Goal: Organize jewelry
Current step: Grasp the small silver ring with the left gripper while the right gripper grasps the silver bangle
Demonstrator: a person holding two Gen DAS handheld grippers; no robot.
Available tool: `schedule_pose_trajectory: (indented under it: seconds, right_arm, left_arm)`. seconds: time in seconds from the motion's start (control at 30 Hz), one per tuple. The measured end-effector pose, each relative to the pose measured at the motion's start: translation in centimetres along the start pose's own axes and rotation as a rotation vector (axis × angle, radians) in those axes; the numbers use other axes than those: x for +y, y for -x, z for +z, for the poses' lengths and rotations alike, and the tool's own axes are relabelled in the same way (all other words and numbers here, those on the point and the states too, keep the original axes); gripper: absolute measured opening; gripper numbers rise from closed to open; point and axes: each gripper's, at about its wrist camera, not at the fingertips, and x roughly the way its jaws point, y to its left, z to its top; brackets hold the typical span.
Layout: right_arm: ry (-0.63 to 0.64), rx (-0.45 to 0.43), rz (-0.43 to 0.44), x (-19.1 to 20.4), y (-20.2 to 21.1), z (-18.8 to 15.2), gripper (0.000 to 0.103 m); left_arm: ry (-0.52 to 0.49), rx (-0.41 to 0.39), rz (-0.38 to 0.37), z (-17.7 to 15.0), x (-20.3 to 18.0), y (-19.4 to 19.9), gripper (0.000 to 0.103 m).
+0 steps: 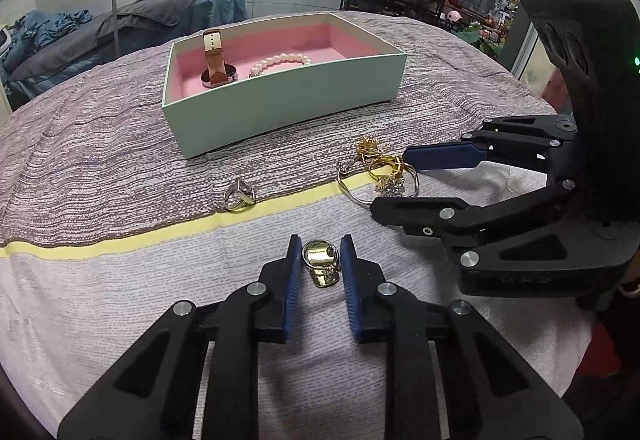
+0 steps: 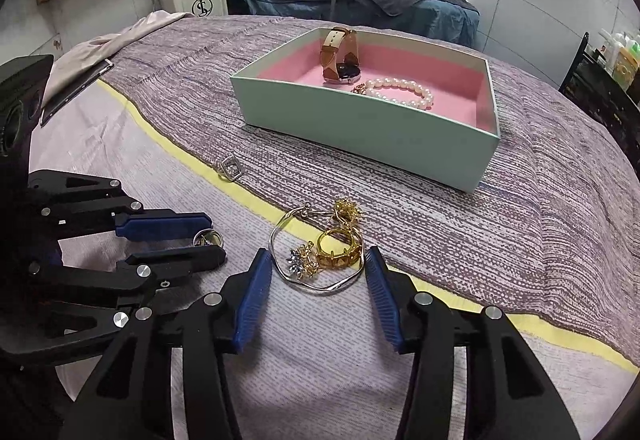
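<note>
Sitting on the cloth (image 1: pixel 120 300), the small gold ring (image 1: pixel 320 254) lies between the left gripper (image 1: pixel 320 260)'s apart fingers. Light, hard, slippery: pinch its sides. Right gripper (image 2: pixel 318 274), apart, straddles the bangle (image 2: pixel 320 280).

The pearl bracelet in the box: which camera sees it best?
The right wrist view: the whole pearl bracelet lies in sight on the pink lining of the box. In the left wrist view the box's near wall hides the bracelet's front part.

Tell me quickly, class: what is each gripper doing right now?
Left gripper: open, fingers either side of a gold ring.
Right gripper: open, around the jewelry pile, holding nothing.
</note>
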Motion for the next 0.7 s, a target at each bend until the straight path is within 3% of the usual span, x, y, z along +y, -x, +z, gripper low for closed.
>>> schedule_pose_trajectory:
  seconds: [0.27, 0.3, 0.37, 0.5, 0.6, 0.67, 0.7]
  right_arm:
    - [-0.008, -0.04, 0.021, 0.1, 1.3, -0.2, 0.043]
    - [-0.008, -0.044, 0.024, 0.2, 1.5, -0.2, 0.04]
    - [-0.008, -0.045, 0.04, 0.1, 1.6, -0.2, 0.015]
    - [-0.01, -0.045, 0.03, -0.1, 1.4, -0.4, 0.016]
    - [-0.038, -0.057, 0.058, -0.4, 1.8, -0.4, 0.033]
    - [-0.029, -0.078, 0.021, -0.2, 2.1, -0.3, 0.068]
    - [-0.024, -0.084, 0.01, -0.1, 2.2, -0.2, 0.07]
  left_arm:
    - [0.011, -0.032, -0.015, 0.0, 0.0, 1.4, 0.02]
    - [0.01, -0.037, -0.016, 0.1, -0.1, 1.7, 0.02]
    - [0.007, -0.044, -0.015, 0.1, -0.1, 2.0, 0.02]
    - [0.012, -0.045, -0.014, 0.1, 0.0, 2.0, 0.02]
    - [0.019, -0.04, -0.016, -0.2, 0.2, 1.9, 0.02]
    - [0.025, -0.037, -0.017, -0.2, 0.3, 1.8, 0.019]
    - [0.028, -0.038, -0.018, -0.2, 0.4, 1.8, 0.019]
